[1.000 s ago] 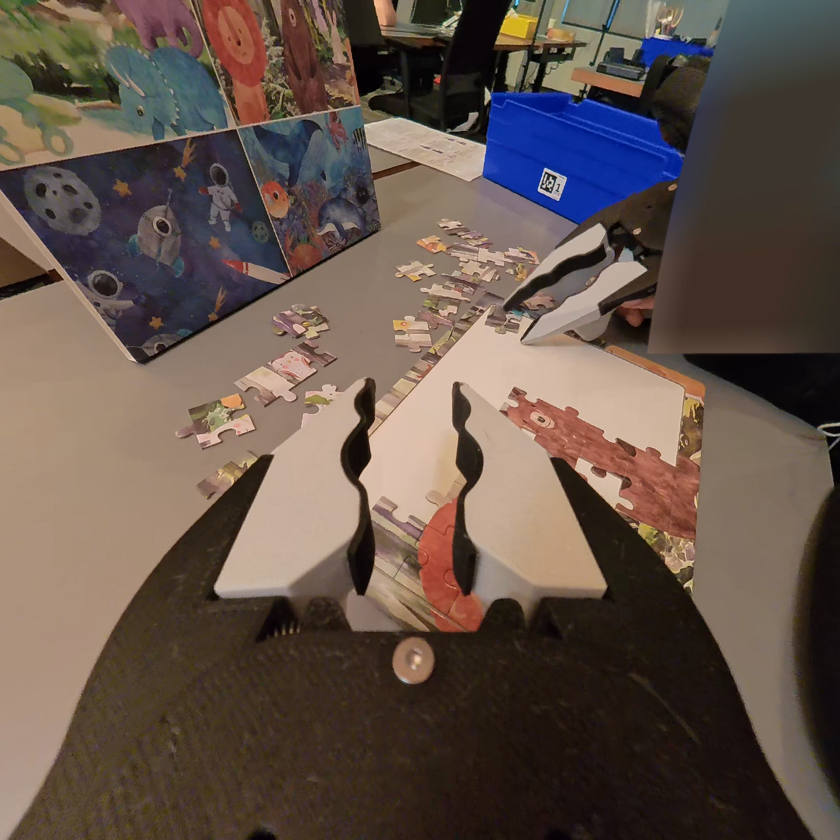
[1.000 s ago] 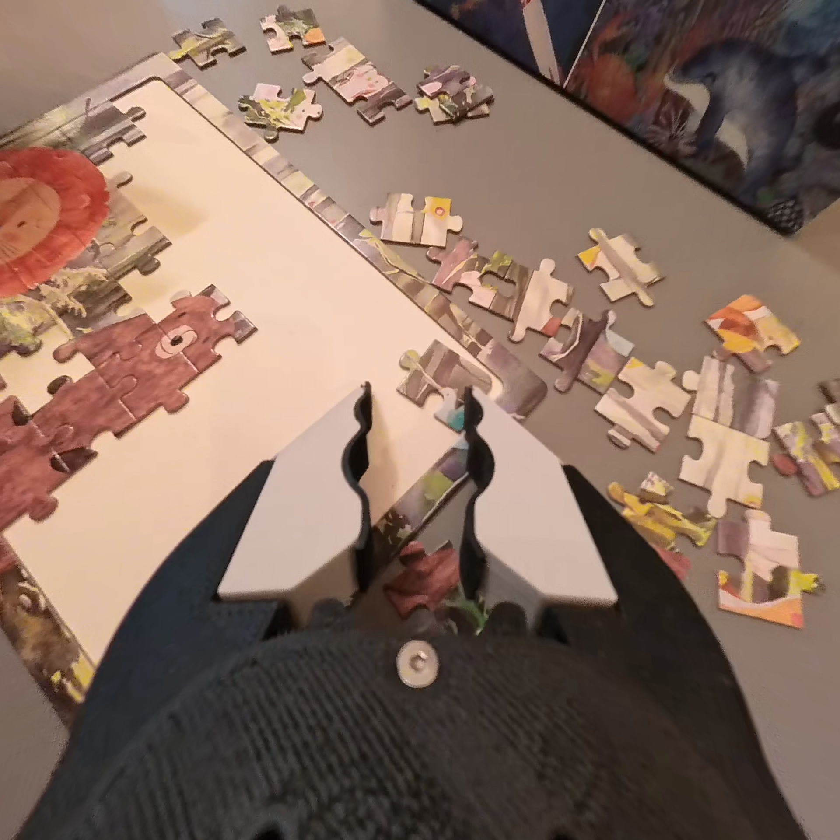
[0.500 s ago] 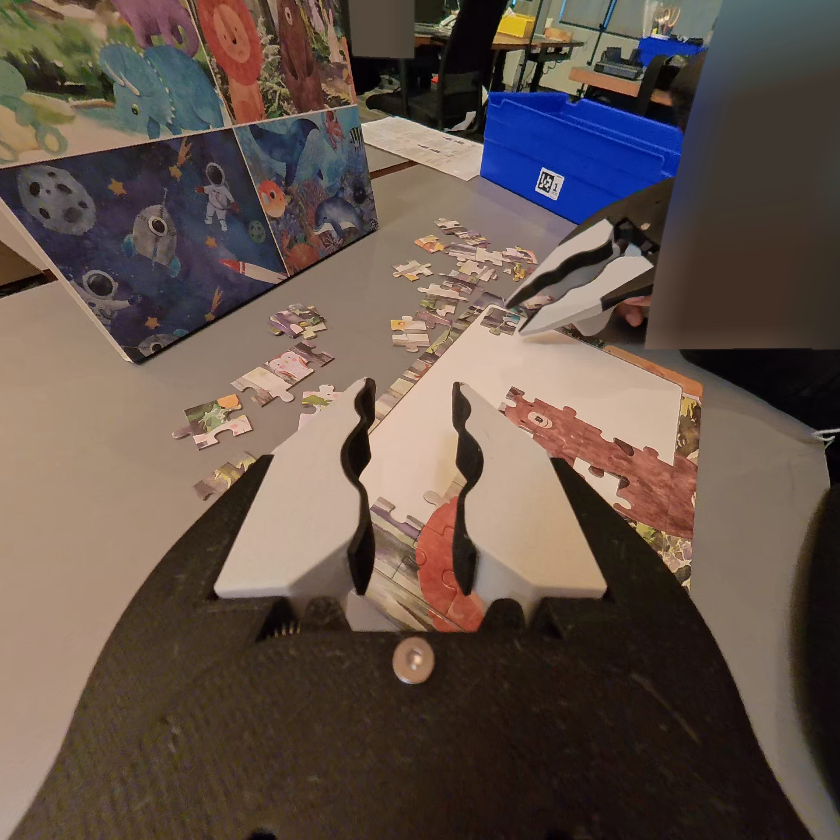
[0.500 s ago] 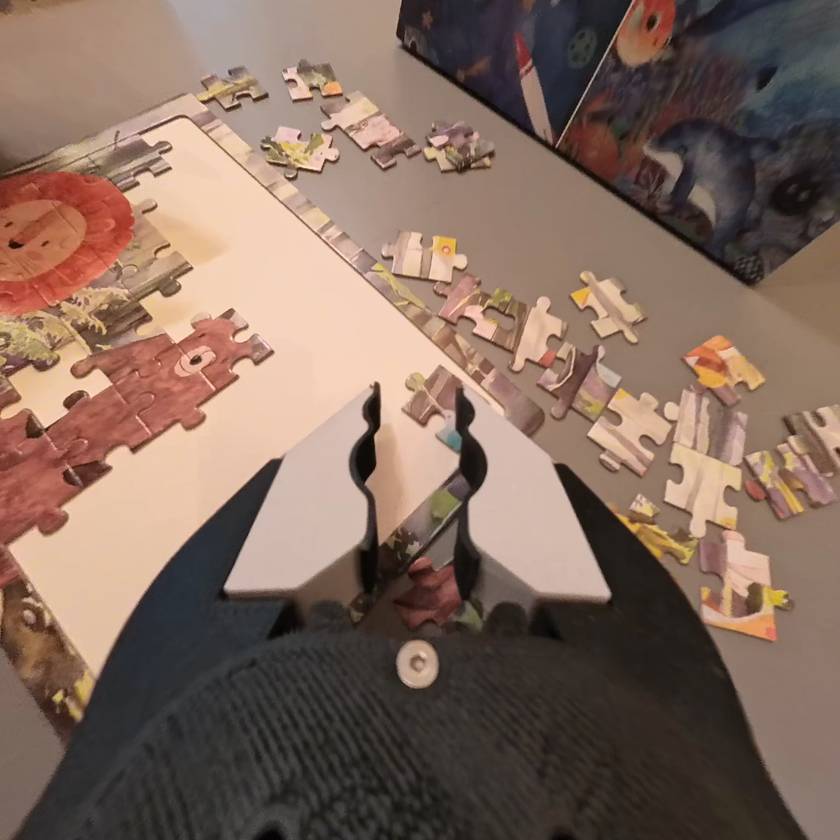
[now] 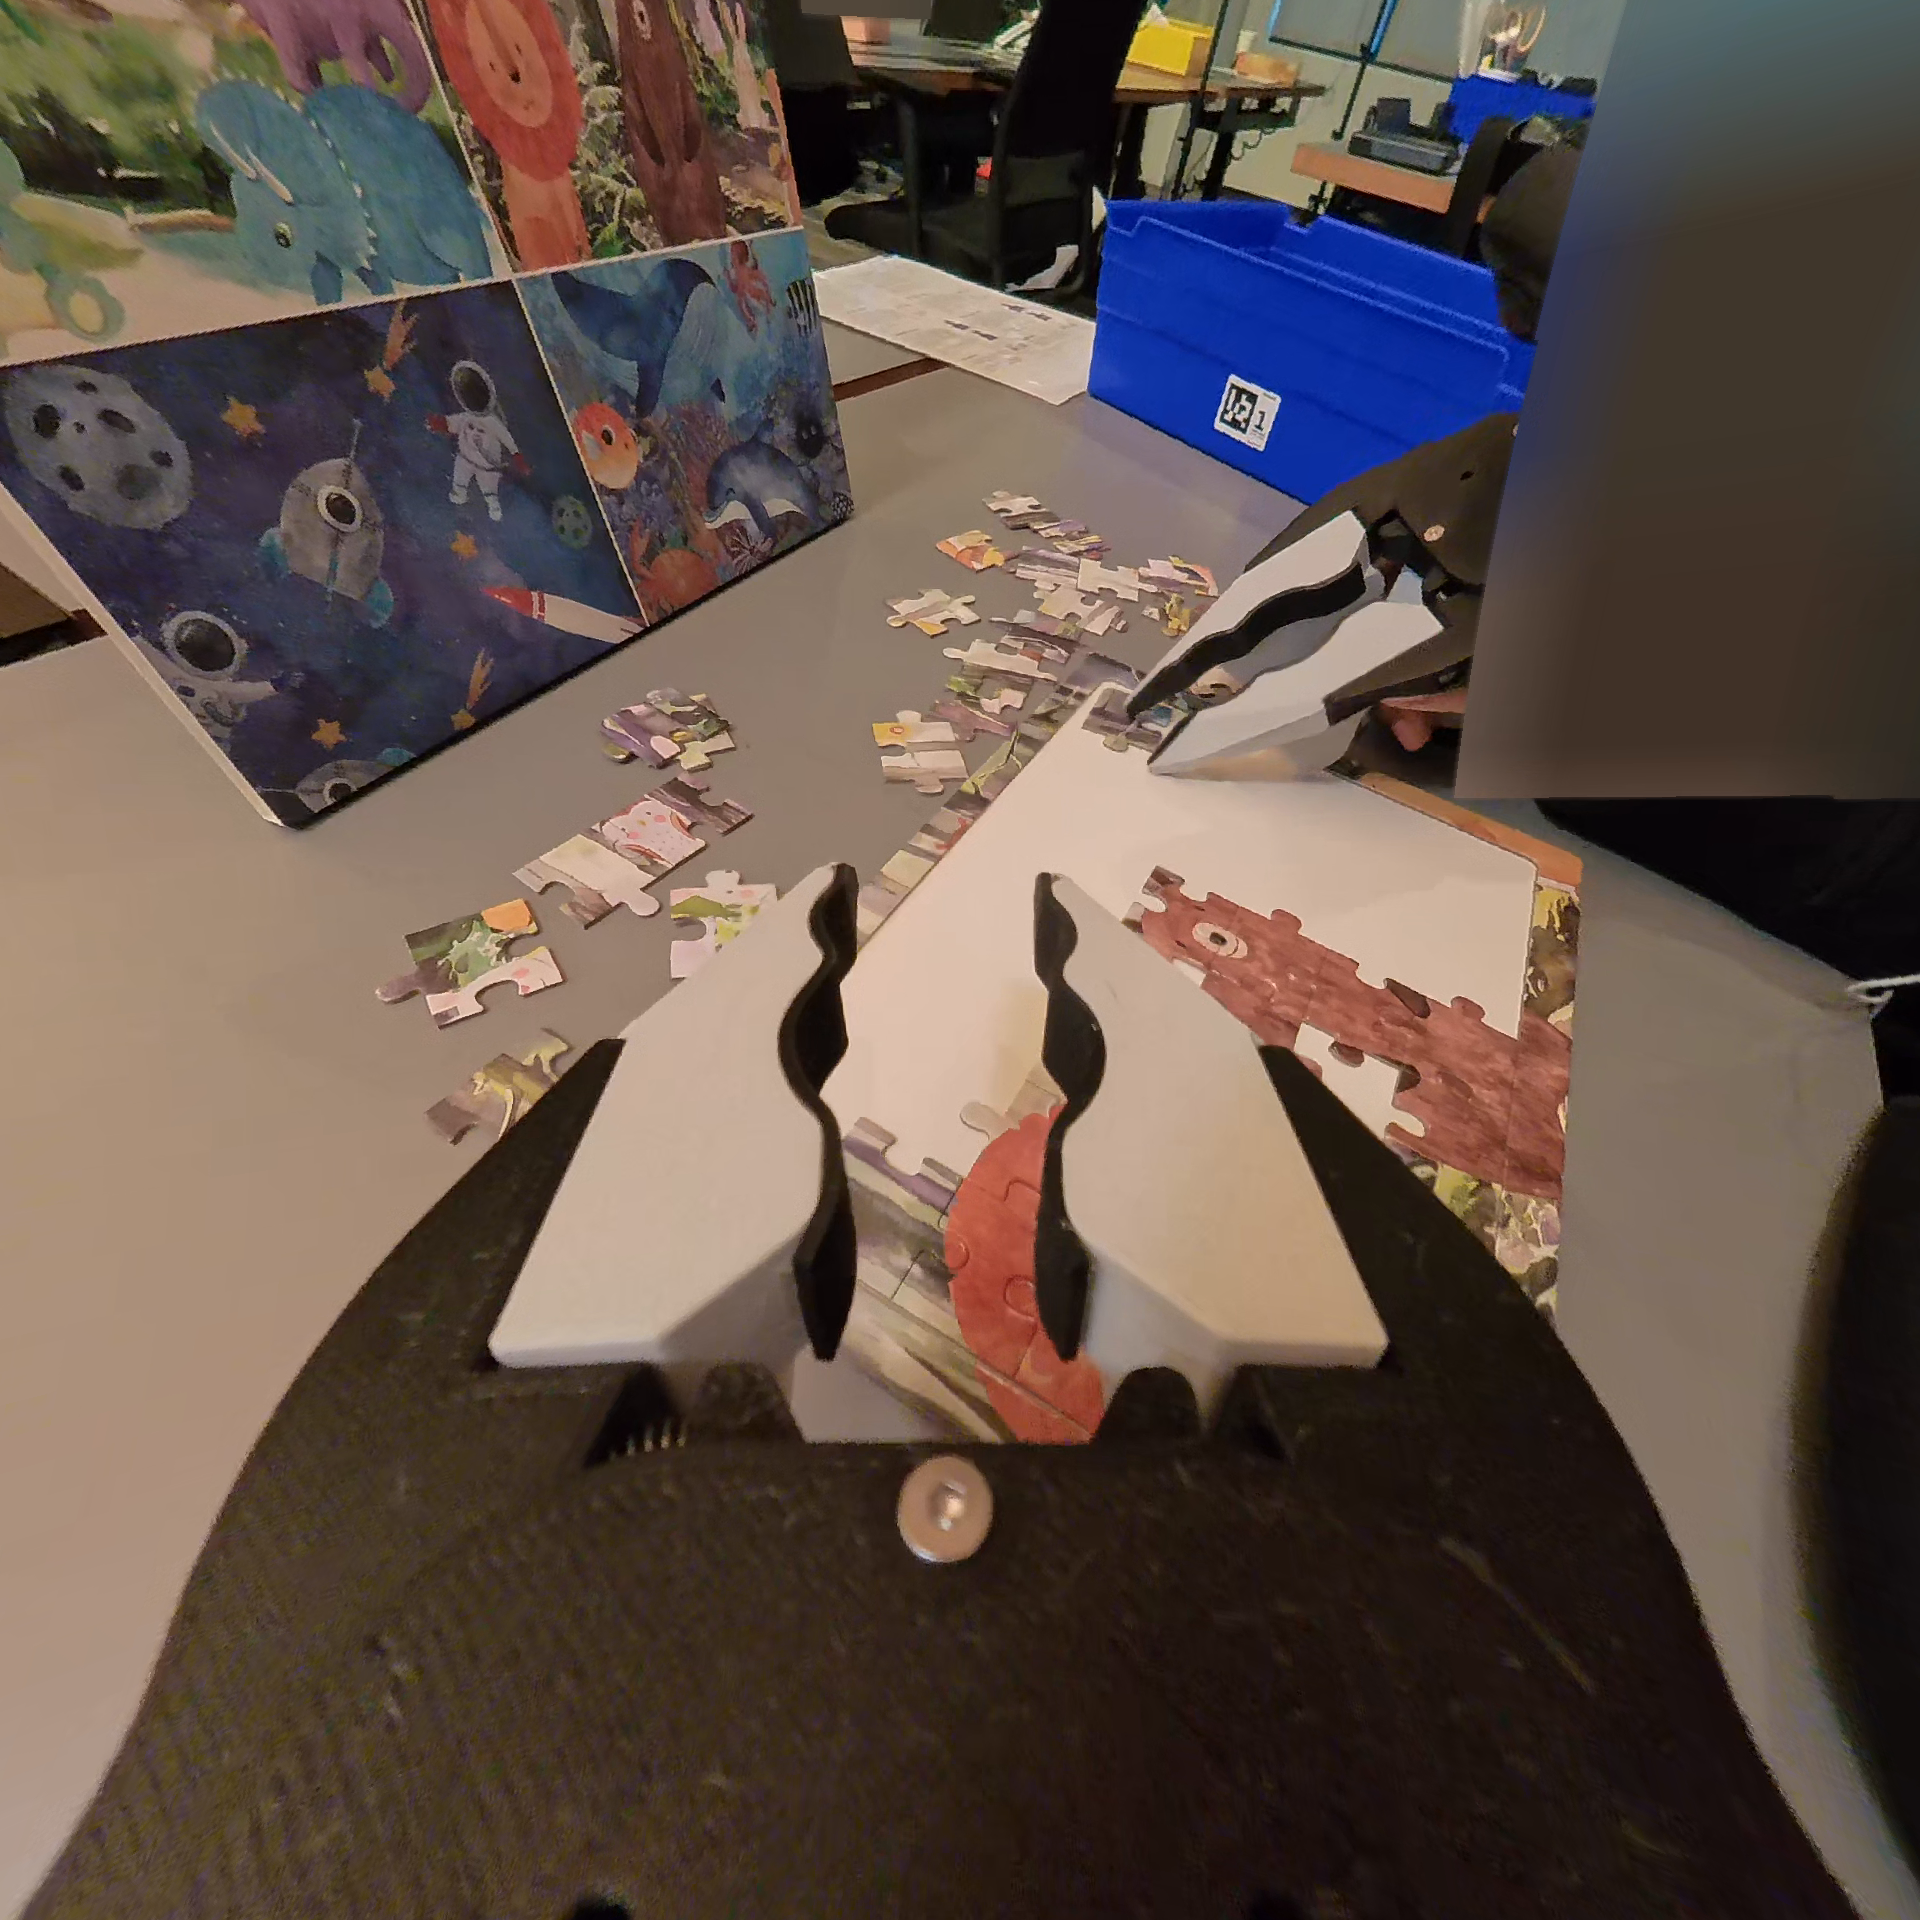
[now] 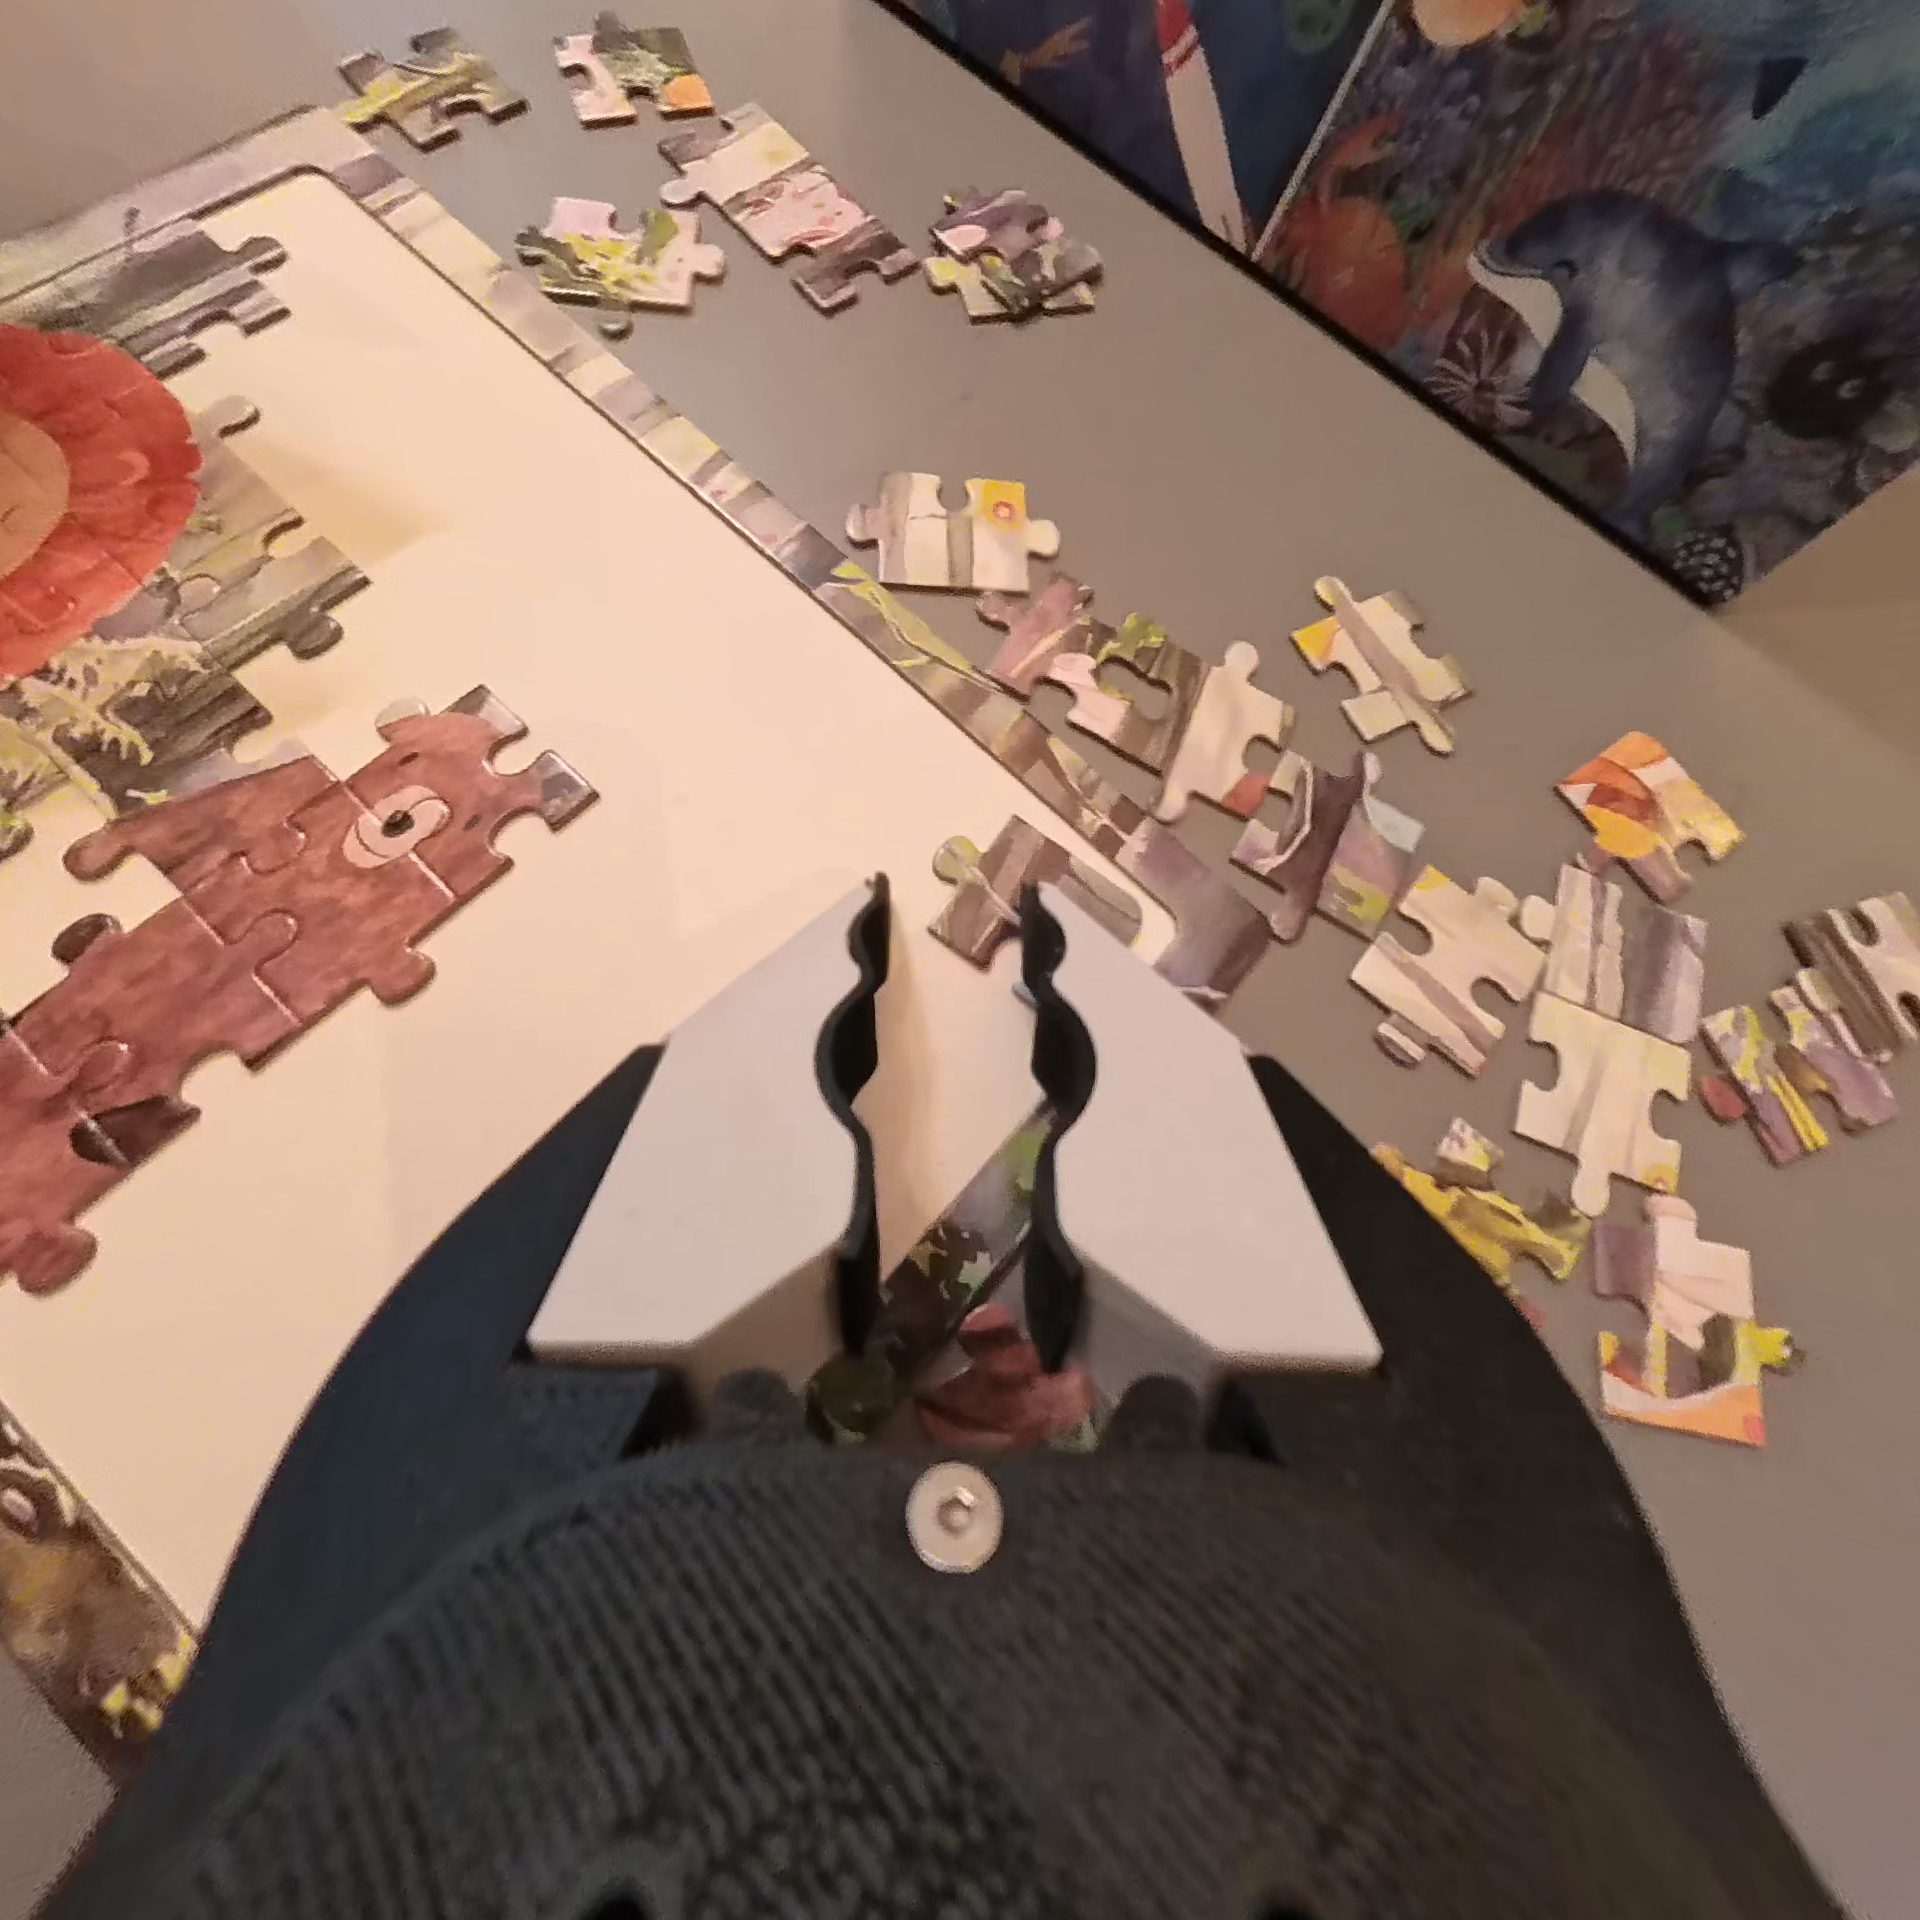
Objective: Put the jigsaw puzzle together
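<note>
While the jigsaw puzzle (image 6: pixel 343 862) lies part-built in its white tray (image 6: pixel 644 665) — red lion, brown bear, loose pieces (image 6: pixel 1600 1101) on grey table (image 5: pixel 208 1091) — right gripper (image 6: pixel 951 904) and left gripper (image 5: pixel 940 883) hover parted, empty.

A: What colours are on the puzzle tray (image 6: pixel 582 582)?
B: A cream base, with an orange-red lion mane (image 6: pixel 73 499) at nine o'clock and a maroon-brown bear (image 6: pixel 301 883) below it.
A: And the loose pieces (image 6: pixel 1600 1039)?
B: At three o'clock, streaked white, purple, yellow and orange on the grey table (image 5: pixel 208 1039).
A: The box (image 5: pixel 343 520)?
B: Navy space scene with stars, astronauts; blue sea panel beside it. A bright blue bin (image 5: pixel 1299 312) at one o'clock.
</note>
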### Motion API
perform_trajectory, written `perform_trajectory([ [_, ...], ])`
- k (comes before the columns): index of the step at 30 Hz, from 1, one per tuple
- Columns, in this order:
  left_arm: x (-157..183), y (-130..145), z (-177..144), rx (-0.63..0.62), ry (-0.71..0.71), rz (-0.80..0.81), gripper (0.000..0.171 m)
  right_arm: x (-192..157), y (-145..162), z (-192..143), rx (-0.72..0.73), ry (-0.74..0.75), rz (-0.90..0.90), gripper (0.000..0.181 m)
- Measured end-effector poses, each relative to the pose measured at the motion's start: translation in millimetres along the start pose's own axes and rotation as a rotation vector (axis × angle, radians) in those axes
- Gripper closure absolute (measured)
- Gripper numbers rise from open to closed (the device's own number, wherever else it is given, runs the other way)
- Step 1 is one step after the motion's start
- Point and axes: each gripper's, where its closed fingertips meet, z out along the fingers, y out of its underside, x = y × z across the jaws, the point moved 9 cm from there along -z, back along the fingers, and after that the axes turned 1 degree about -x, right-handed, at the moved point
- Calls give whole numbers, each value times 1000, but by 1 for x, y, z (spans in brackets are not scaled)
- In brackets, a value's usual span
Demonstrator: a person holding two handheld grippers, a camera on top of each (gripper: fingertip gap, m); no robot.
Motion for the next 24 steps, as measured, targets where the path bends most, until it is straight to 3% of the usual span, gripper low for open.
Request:
perform_trajectory([
  [10, 0, 1, 1, -11, -1, -2, 139, 14, 3, -4, 15, 73, 113, 155],
  [19, 0, 1, 1, -12, -1, 1, 139, 10, -2, -5, 20, 55, 7, 148],
  [24, 0, 1, 1, -10, 0, -1, 139, 18, 7, -11, 7, 20, 16, 133],
])
